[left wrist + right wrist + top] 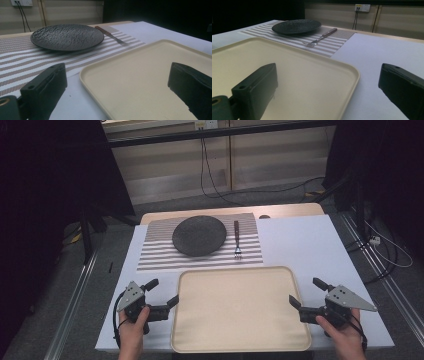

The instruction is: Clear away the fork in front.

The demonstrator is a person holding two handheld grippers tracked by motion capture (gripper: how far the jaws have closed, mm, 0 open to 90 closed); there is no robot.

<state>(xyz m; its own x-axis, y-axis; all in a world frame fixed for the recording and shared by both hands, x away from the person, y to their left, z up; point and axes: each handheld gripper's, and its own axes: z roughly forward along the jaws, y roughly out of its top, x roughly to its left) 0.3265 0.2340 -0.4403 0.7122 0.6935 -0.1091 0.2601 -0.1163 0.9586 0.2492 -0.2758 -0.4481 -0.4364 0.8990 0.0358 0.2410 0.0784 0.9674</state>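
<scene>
Both sets of jaws gape wide with nothing in them — left gripper (162, 292) at the tray's (240, 345) left rim, right gripper (308, 292) at its right rim, the empty tray lying flat on the surface (300, 240). Beyond it, plate (199, 235) and fork (237, 239) rest on the striped mat (155, 255). To lift cleanly, I'd bite both rims at matching spots — and rise level.

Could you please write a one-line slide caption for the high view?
Left gripper and right gripper, both open, flank an empty beige tray; beyond it lie a dark plate and fork.
</scene>
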